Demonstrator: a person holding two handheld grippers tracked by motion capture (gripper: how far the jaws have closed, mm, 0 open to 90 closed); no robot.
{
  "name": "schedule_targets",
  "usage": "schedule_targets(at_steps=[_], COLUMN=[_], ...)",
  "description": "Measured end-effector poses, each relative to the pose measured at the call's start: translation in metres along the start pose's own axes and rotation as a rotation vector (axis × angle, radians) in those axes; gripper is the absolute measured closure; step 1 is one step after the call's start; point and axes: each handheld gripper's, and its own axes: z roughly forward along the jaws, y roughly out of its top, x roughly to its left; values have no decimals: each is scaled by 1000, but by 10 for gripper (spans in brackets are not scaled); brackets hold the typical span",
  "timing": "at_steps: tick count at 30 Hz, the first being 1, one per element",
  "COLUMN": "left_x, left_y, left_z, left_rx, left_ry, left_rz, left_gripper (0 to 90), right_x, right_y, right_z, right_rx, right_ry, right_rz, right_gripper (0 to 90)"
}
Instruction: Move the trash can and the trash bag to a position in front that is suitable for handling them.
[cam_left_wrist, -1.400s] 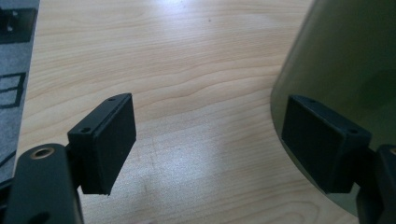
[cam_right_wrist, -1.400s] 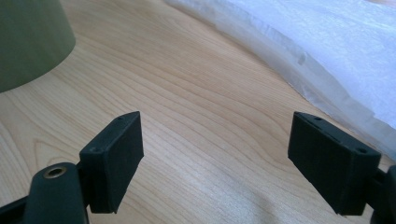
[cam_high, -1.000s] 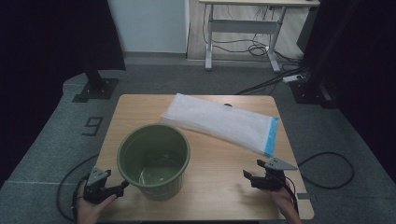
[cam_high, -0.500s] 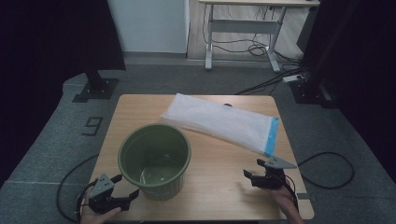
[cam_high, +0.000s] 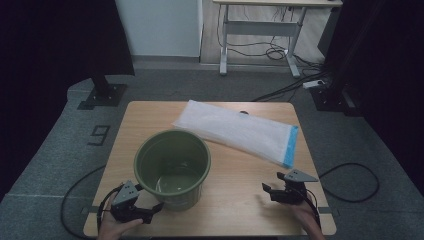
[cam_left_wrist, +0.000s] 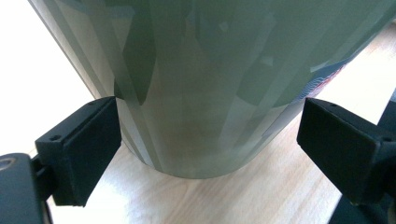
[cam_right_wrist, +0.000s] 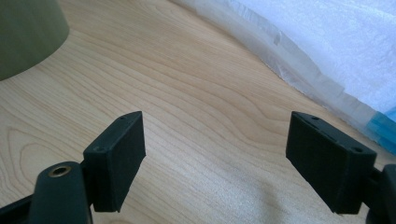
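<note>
A green plastic bucket (cam_high: 194, 150) stands upright on the wooden table (cam_high: 240, 175), left of centre. My left gripper (cam_high: 152, 212) is at the bucket's near-left foot, low over the table. Its jaws have just been opening and are now open, with the bucket's base (cam_left_wrist: 210, 70) between them. One pad sits right by the wall and the other is apart from it. A long white plastic bag (cam_high: 235, 132) with a blue end strip (cam_high: 290, 147) lies flat across the far right. My right gripper (cam_high: 268, 192) rests open near the front right edge, with bare wood between its fingers (cam_right_wrist: 215, 126).
In the right gripper view the bucket (cam_right_wrist: 28, 32) is at the far left and the bag (cam_right_wrist: 327, 37) runs along the upper right. Beyond the table are a desk frame (cam_high: 260, 30) with floor cables and a black stand base (cam_high: 102, 95).
My left gripper has moved right along the front edge, from the bucket's left side to its near-left foot. The right gripper has stayed put.
</note>
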Motion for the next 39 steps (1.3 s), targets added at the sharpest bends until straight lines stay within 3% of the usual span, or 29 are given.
schedule_targets(at_steps=[8, 15, 25, 29, 39], left_x=[-1, -4, -5, -2, 1], left_y=[18, 38, 57, 65, 83], left_z=[18, 44, 72, 81, 103], left_rx=[-10, -4, -7, -12, 0], left_ry=[-6, -13, -10, -26, -32], left_rz=[28, 56, 58, 39, 41], left_gripper=[79, 83, 86, 95, 101], right_x=[-1, -2, -1, 4, 2], right_y=[-2, -2, -3, 1, -1], right_z=[-2, -4, -4, -7, -5], right_rx=[-3, -1, 4, -36, -13], right_ry=[-3, -6, -5, 3, 3], right_rz=[6, 9, 7, -6, -8], right_gripper=[192, 193, 193, 198, 198])
